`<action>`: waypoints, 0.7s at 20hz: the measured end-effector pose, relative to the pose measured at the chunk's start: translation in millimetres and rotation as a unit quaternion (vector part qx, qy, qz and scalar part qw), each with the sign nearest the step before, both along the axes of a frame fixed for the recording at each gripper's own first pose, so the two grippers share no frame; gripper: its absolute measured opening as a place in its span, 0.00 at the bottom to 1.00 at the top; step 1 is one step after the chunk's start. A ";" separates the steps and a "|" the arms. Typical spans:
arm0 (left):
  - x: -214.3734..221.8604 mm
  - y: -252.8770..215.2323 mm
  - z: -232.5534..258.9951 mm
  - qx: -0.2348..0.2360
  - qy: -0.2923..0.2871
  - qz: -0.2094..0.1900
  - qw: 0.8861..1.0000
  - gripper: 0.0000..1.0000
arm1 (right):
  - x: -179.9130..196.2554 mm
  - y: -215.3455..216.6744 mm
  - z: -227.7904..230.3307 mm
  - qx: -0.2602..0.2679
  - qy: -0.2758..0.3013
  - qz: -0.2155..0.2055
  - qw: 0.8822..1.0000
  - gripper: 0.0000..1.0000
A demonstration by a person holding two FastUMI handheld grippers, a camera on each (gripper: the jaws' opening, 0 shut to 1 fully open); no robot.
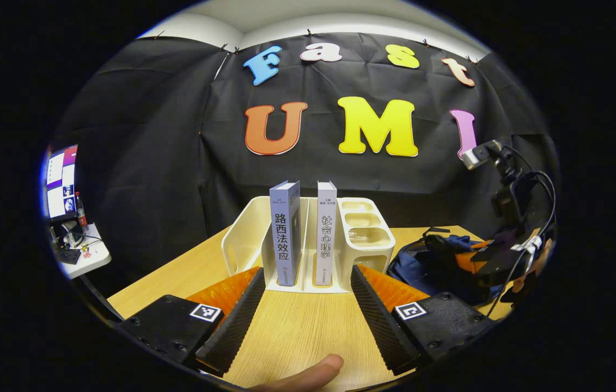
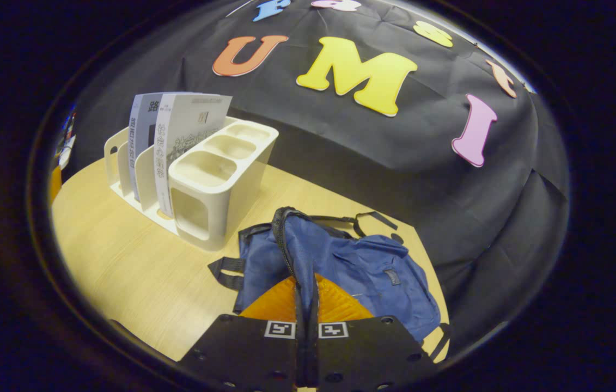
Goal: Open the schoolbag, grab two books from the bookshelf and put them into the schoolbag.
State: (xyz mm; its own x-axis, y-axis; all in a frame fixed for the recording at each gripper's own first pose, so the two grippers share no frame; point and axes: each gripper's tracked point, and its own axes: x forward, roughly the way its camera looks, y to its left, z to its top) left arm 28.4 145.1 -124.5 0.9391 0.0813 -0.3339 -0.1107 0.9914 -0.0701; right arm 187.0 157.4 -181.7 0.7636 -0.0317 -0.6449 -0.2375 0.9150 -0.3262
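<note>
Two books stand upright in a cream bookshelf [image 1: 365, 239]: a blue-grey book [image 1: 285, 234] on the left and a white book [image 1: 326, 234] beside it. My left gripper [image 1: 306, 272] is open wide, low over the table, with its fingertips just short of the shelf and framing both books. The blue schoolbag [image 2: 357, 267] lies on the table to the right of the bookshelf [image 2: 220, 185]. My right gripper [image 2: 306, 280] is shut on the bag's black zip edge [image 2: 286, 239], which is raised toward it. The right gripper [image 1: 490, 261] also shows over the schoolbag [image 1: 416, 267].
The wooden table [image 1: 297, 332] has bare room in front of the shelf. A thumb [image 1: 308, 375] shows at the bottom edge. A side desk with a monitor [image 1: 62, 185] stands far left. Black cloth walls close the back and sides.
</note>
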 end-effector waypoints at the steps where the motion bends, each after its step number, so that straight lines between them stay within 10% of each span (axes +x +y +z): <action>1: 0.7 -0.7 -4.0 -0.002 0.003 -0.002 1.000 1.00 | 3.9 -8.1 10.8 0.002 -0.009 0.002 1.000 0.01; 14: 43.3 3.6 -5.0 -0.016 0.034 0.001 0.999 1.00 | 45.6 -114.0 103.4 0.038 -0.070 -0.009 0.997 0.01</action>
